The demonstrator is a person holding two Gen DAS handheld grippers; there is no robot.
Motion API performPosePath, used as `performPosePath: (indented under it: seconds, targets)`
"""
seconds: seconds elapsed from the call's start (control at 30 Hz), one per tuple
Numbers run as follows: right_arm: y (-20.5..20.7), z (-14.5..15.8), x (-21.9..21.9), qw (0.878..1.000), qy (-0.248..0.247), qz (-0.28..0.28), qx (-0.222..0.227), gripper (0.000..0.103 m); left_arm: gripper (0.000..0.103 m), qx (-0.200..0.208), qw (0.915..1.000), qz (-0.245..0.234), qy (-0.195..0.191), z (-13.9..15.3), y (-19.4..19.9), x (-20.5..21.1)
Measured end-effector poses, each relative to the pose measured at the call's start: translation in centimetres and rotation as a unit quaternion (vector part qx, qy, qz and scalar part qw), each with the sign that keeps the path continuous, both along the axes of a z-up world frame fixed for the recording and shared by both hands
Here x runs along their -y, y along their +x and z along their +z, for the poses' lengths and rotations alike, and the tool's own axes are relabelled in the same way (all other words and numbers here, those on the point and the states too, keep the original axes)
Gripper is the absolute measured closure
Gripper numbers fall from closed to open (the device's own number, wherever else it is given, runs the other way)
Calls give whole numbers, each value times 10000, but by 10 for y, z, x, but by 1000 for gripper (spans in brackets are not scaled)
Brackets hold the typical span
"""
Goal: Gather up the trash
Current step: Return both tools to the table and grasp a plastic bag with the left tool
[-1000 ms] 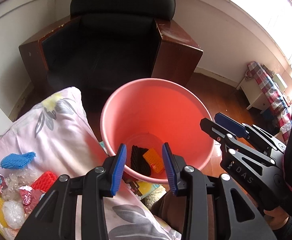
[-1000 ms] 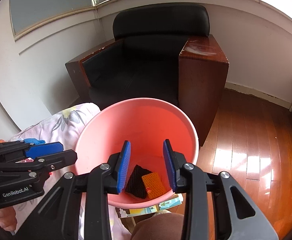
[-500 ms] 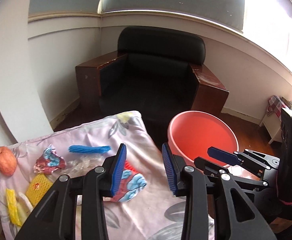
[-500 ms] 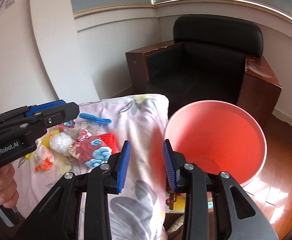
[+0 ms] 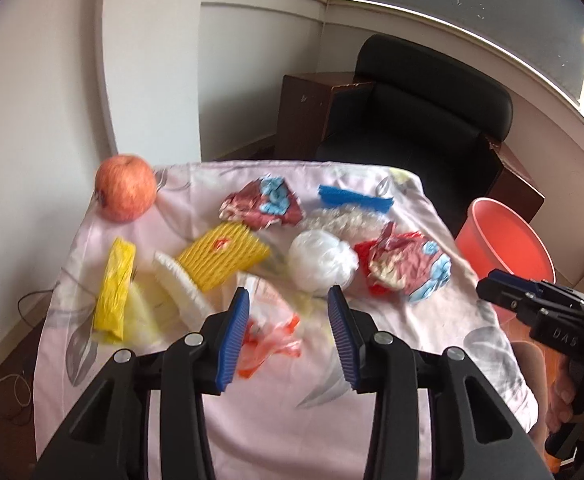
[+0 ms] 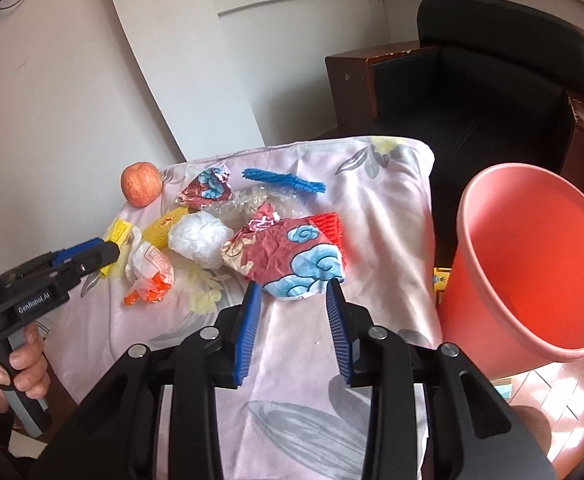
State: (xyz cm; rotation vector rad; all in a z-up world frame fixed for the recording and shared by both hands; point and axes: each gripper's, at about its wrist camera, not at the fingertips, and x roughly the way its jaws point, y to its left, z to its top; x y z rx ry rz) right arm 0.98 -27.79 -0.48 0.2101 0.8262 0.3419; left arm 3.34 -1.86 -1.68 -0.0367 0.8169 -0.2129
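Several pieces of trash lie on a pink floral cloth [image 5: 392, 360] over a table. My left gripper [image 5: 287, 336] is open and empty, just above an orange-and-white plastic wrapper [image 5: 269, 328]. A white crumpled bag [image 5: 322, 266], a yellow foam net [image 5: 223, 258] and a red cloud-print wrapper [image 5: 408, 266] lie beyond it. My right gripper [image 6: 292, 332] is open and empty, just short of the red cloud-print wrapper [image 6: 287, 256]. A salmon-pink bucket [image 6: 532, 264] stands to the right of the table.
An apple [image 5: 125, 188] sits at the table's far left corner. A blue foam net [image 5: 354, 198], a second cloud-print wrapper [image 5: 263, 204] and a yellow strip [image 5: 115, 288] lie on the cloth. A black armchair [image 6: 492, 92] stands behind. A white wall is on the left.
Both grippers have swung left from over the bucket to over the table's trash. Both stayed open and empty.
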Motion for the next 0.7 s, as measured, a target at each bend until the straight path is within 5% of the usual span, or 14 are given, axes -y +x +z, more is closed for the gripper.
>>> performPosePath:
  seconds: [0.23, 0.47, 0.7]
  targets:
    - [7, -10, -15, 9994, 90, 237, -237, 69, 63, -450, 9985, 286, -148, -29, -2, -16]
    - [3, -10, -29, 9986, 31, 494, -203, 69, 61, -433, 9984, 175, -308, -22, 10, -1]
    - [11, -11, -14, 9993, 42, 290, -225, 69, 58, -751, 9962, 380, 234, -49, 20, 5]
